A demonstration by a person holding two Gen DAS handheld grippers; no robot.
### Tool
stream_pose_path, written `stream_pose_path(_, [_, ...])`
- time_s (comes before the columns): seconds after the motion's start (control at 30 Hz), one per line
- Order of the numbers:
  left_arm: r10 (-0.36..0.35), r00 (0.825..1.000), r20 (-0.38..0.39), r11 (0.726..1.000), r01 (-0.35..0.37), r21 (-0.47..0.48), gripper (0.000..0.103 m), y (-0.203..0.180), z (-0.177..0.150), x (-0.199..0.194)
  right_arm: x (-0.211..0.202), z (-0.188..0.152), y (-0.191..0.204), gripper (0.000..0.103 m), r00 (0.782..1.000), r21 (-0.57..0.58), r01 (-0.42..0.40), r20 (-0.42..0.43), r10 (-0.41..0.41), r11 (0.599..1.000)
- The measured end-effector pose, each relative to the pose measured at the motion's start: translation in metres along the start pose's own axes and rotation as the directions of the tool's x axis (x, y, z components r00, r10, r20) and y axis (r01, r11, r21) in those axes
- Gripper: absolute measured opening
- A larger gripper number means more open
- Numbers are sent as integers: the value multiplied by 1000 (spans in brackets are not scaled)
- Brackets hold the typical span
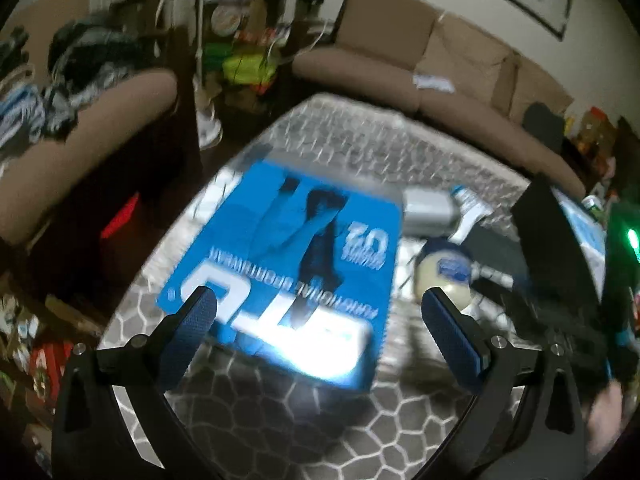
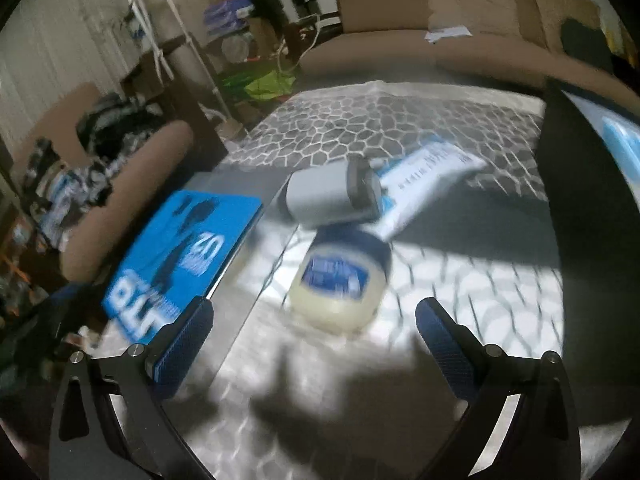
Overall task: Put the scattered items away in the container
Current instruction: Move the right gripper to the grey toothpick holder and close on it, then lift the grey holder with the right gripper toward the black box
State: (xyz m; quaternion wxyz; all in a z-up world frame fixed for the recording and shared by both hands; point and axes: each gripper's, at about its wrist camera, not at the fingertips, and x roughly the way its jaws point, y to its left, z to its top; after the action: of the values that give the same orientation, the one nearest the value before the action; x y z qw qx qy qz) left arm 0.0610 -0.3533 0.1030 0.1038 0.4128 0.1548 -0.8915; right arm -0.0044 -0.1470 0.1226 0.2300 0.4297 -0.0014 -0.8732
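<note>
A flat blue box (image 1: 288, 264) with white lettering lies on the glass table just ahead of my left gripper (image 1: 318, 300), which is open and holds nothing. To its right are a pale cream jar with a blue label (image 1: 448, 276), a grey cylindrical item (image 1: 428, 208) and a white-and-blue packet (image 1: 472, 208). My right gripper (image 2: 314, 312) is open, and the jar (image 2: 340, 280) lies on its side just beyond its fingertips. Behind the jar are the grey item (image 2: 332, 196) and the packet (image 2: 428, 184). The blue box (image 2: 180, 252) lies to the left. A black container (image 2: 580, 200) stands at the right.
The glass table (image 2: 280, 360) stands over a grey stone-pattern rug (image 2: 400, 120). Brown sofas (image 1: 440, 80) ring the far side and the left. The black container's wall (image 1: 552, 240) rises at the right of the left wrist view, beside a hand (image 1: 608, 412). Both views are motion-blurred.
</note>
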Motion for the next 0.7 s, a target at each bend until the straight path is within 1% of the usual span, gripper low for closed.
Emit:
stream_pose_path(0.03, [-22,999,-37,1000,21,-15,103,5,-1,8,11,6,1,103,1000,-8,17,-6,-17,1000])
stream_pose_path(0.07, [-26,998,-55,1000,25,-18,103,9,-2,13,20,12,0,103,1000,-7,28,-13,-28,1000])
stream_pose_path(0.13, [2,999,-50,1000,-2,-4,103,14,0,16,39,25,-2,103,999,-5,46,-24,-47,999])
stream_pose_path(0.23, [-2,999,-43,1000,2,0,103,16,3,17,55,34,1,103,996,-41,87,-23,-88,995])
stream_pose_path(0.3, [-8,999,-46,1000,9,9,103,15,4,18,66,36,2,103,995,-54,92,-45,-94,994])
stream_pose_path(0.47, [-51,997,-50,999,52,12,103,9,7,15,82,38,8,103,996,-78,61,-60,-66,995])
stream_pose_path(0.6, [-71,996,-57,997,71,4,103,9,7,14,93,46,6,103,993,-76,88,-69,-93,993])
stream_pose_path(0.7, [-71,995,-69,997,71,0,103,9,8,19,103,55,5,103,991,-69,96,-90,-102,993])
